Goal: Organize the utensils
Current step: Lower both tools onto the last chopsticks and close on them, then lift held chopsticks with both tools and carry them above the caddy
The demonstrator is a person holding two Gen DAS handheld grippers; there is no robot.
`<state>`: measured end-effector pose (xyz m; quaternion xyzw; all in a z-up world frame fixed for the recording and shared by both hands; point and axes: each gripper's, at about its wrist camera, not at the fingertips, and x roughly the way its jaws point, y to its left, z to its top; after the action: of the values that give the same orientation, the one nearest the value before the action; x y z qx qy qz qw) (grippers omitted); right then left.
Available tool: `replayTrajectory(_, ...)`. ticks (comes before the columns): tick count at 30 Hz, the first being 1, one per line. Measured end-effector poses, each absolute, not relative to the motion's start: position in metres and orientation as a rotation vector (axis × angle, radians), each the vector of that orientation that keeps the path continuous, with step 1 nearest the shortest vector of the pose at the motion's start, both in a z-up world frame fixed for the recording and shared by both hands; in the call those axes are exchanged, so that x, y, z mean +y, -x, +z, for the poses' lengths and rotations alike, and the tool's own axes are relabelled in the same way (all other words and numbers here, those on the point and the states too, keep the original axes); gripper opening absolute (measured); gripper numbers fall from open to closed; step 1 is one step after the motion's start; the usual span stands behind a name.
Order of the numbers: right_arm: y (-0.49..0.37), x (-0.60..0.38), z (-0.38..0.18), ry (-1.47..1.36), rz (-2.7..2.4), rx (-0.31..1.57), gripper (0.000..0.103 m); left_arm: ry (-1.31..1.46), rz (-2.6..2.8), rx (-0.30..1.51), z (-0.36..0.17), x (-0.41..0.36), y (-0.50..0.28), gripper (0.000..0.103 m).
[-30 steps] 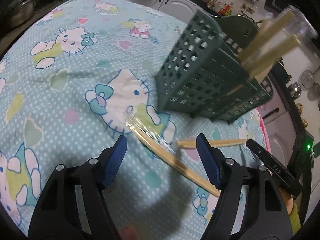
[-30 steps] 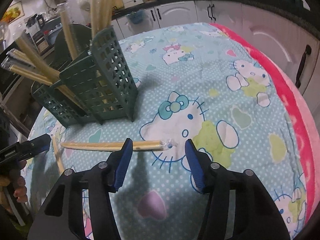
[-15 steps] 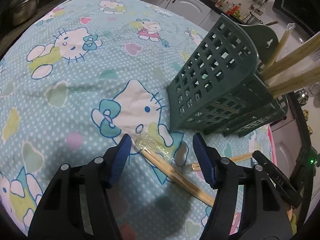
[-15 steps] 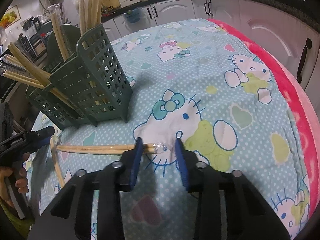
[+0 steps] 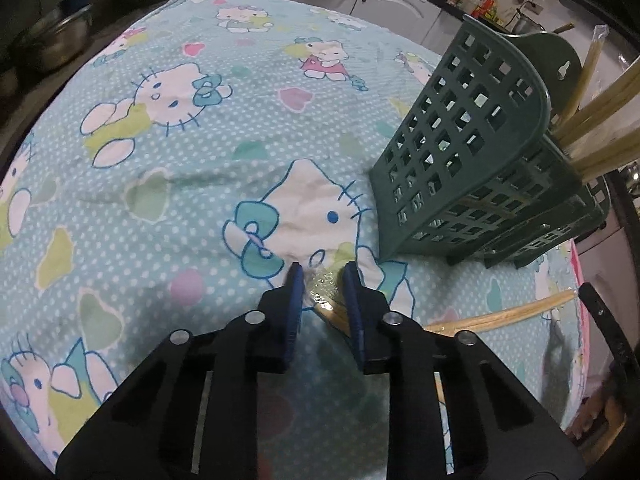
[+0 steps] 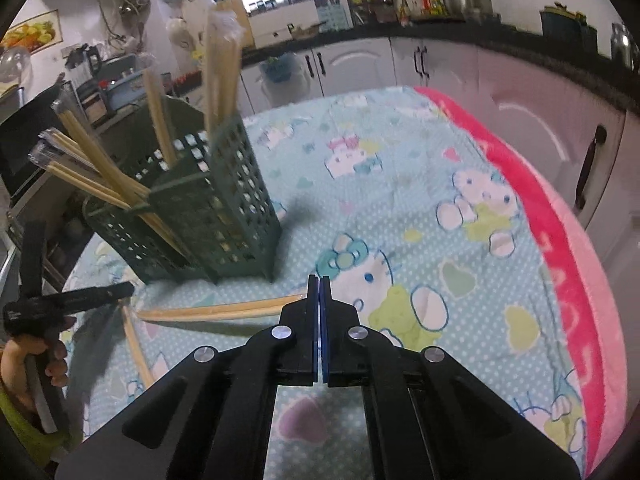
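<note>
Chopsticks (image 5: pixel 332 312) in a clear wrapper lie on the cartoon-cat cloth (image 5: pixel 168 184) that covers the tabletop, seen from the left wrist. Their long axis runs slantwise, wrapper tip toward the cloth's middle, the rest hidden under the tool. The left tool (image 5: pixel 320 280) tilts steeply down over that tip. Its blue jaws have just been closing and now stand narrow on either side of the crinkled wrapper end; whether the pads press it I cannot tell. A second wrapped pair (image 5: pixel 500 314) lies to the right, nearly crosswise, just in front of the green slotted holder (image 5: pixel 460 152), which stands upright with more chopsticks leaning out of its far compartments.

From the right wrist, that second pair (image 6: pixel 216 312) points away to the left, its near end meeting the right tool (image 6: pixel 319 280). This tool slopes downward, jaws just closed until the blue pads touch; the wrapper tip seems pinched between them, though it is hidden. The first pair (image 6: pixel 136 344) lies at left, near the other tool's black arm and the person's hand (image 6: pixel 36 364). The holder (image 6: pixel 216 216) stands behind. A second ago both tools were wide open with the wrapper ends lying loose between them.
</note>
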<state>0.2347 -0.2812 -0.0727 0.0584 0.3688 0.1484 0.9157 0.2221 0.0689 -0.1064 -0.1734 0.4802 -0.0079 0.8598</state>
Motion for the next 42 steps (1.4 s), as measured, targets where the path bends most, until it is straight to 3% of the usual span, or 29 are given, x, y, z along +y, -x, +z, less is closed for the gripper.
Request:
replayTrajectory(11, -0.218, -0.273, -0.039, -0.111, 0.362, 0.666, 0.001, 0.518, -0.114, 0.965, -0.099, 0.093, -0.196, 0.004)
replayTrajectory(30, -0.172, -0.249, 0.031, -0.06, 0.502, 0.469, 0.001, 0.466, -0.319, 0.697, 0.01, 0.05, -0.151, 0.003)
replayTrajectory(42, -0.158, -0.251, 0.057, -0.052, 0.531, 0.408, 0.001, 0.398, -0.454, 0.635, 0.055, 0.004, -0.153, 0.002)
